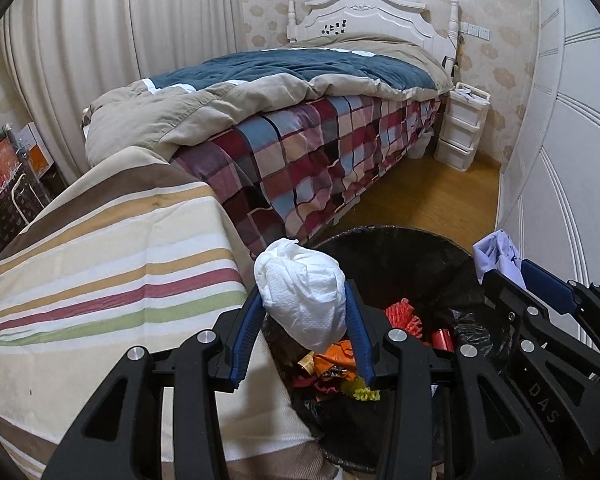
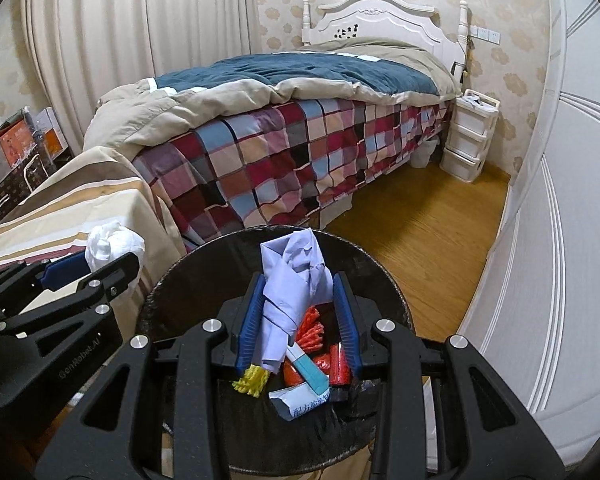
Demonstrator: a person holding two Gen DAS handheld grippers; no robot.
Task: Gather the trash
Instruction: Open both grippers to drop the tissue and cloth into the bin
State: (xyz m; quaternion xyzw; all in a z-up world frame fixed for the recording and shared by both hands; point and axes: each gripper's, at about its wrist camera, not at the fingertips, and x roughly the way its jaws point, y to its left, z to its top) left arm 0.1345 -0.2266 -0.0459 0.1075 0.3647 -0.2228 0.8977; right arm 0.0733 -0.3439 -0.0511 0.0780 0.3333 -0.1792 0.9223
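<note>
A crumpled white tissue (image 1: pixel 302 292) is pinched by the left tool (image 1: pixel 305 308), just over the near-left rim of the black bin (image 1: pixel 388 236). Crumpled pale paper (image 2: pixel 296 280) is pinched by the right tool (image 2: pixel 298 312), above the bin's open middle. Bare floor (image 2: pixel 412 224) lies beyond.

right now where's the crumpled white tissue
It is clamped in the left gripper, the crumpled white tissue held above the near-left rim of the black trash bin, beside the striped cloth.

Wooden floor (image 2: pixel 412 216) carries the black bin (image 2: pixel 204 256) beside the bed (image 2: pixel 284 168)
</note>
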